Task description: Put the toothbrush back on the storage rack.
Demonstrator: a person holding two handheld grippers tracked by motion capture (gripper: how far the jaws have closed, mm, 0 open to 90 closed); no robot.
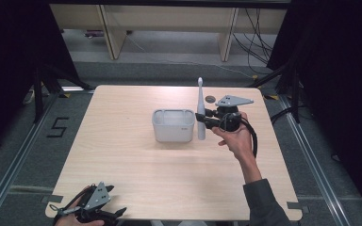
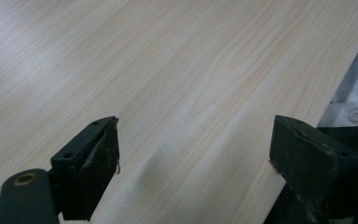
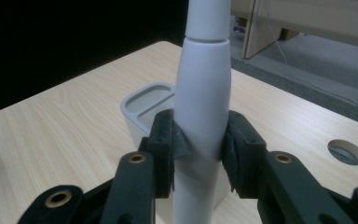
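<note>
Pale wood tabletop (image 1: 122, 169) fills my workspace, with dark curtains to either side. My right gripper (image 1: 206, 119) is clamped on the white electric toothbrush (image 1: 201, 113), holding it upright just beside the grey bin (image 1: 173, 125) at mid-table. My left gripper (image 1: 104, 217) rests at the near left corner, jaws spread wide over bare wood.

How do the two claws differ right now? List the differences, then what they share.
The right claw is shut on the upright white electric toothbrush; the left claw stands open with nothing between its jaws. The right claw is held up beside the grey container near the table's middle; the left claw sits at the table's near left corner. Both have black jaws and carry a grey three-cornered plate.
</note>
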